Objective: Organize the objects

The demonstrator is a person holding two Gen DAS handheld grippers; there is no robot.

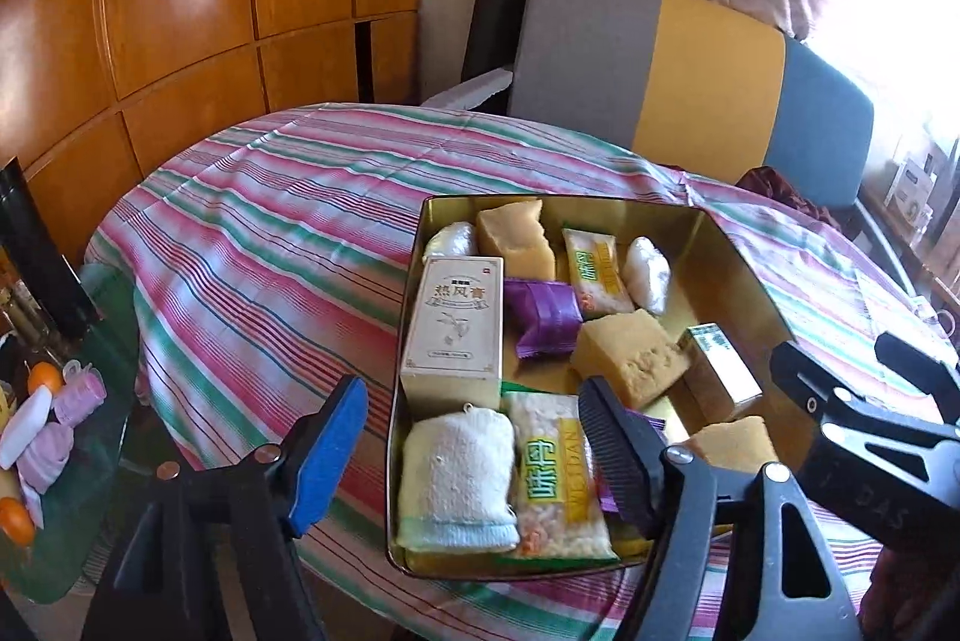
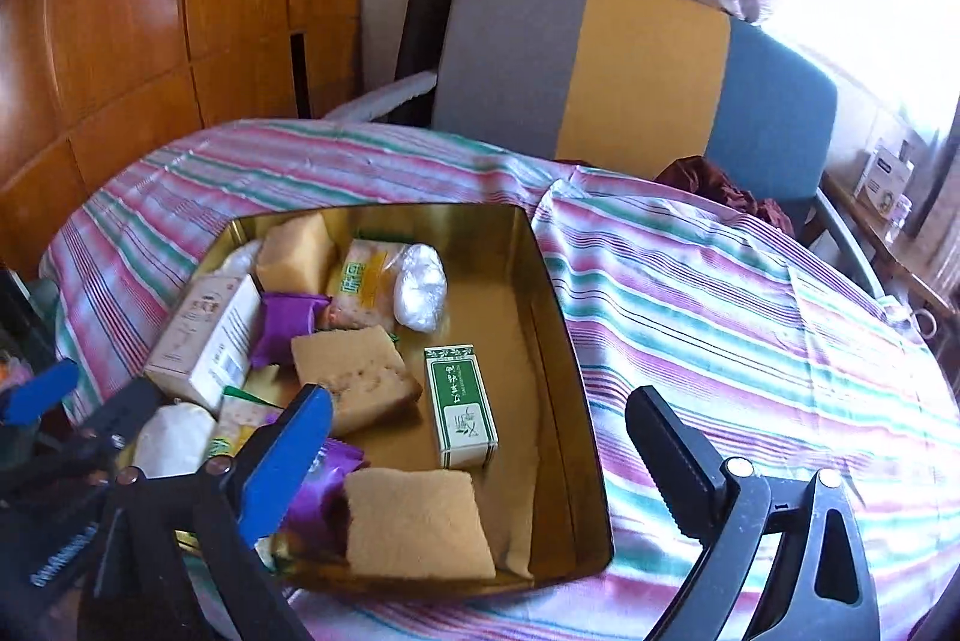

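Tin (image 2: 564,341) under both grippers' open jaws — nothing gripped.

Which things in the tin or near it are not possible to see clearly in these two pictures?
- Purple packet: left view, mostly hidden behind the left gripper's black finger.
- Towel: right view, partly hidden by the left gripper.
- Items on the side table: left view, too small and cut by the edge.

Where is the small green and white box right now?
In the right wrist view the small green and white box lies flat inside the gold tin, toward its right side, between two yellow sponge blocks and the tin's bare floor.
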